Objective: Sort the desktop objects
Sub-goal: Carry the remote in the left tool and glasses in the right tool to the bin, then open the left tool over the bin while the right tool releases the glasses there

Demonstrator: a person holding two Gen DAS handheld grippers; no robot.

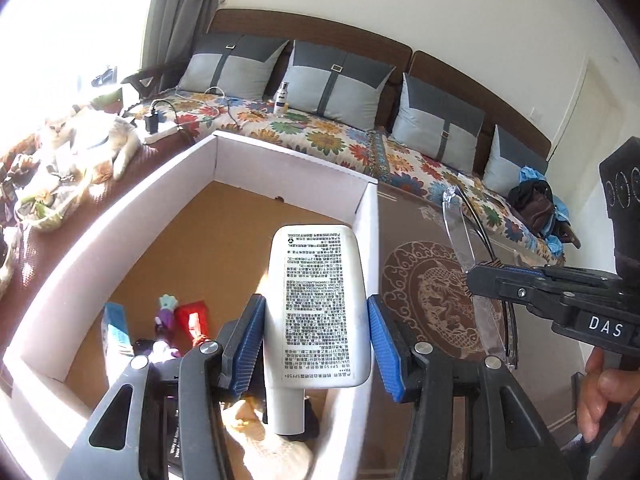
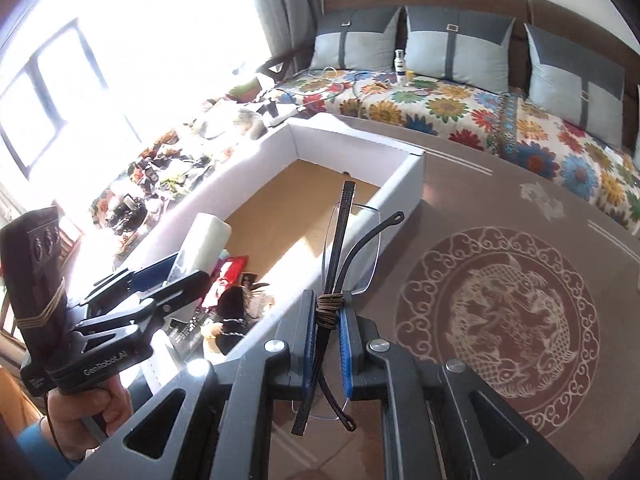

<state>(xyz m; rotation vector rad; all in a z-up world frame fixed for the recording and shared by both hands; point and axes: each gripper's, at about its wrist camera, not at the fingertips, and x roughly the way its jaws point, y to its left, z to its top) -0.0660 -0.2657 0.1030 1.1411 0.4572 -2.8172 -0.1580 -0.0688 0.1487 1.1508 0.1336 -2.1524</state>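
on right gripper (image 1: pixel 472 276): "das"

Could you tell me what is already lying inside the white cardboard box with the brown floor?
In the white cardboard box: a red packet, a blue carton, a purple figurine. The held white tube covers the nearest corner.

Pale cat (image 1: pixel 86 140) beside a floral sofa (image 1: pixel 320 136) with grey cushions (image 1: pixel 332 80), bright window (image 2: pixel 60 80)

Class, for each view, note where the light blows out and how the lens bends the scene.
Left wrist view: the upper left is washed out white, a sunlit patch lies in the box, the sofa curves. Right wrist view: the window is overexposed, the table edge bows.
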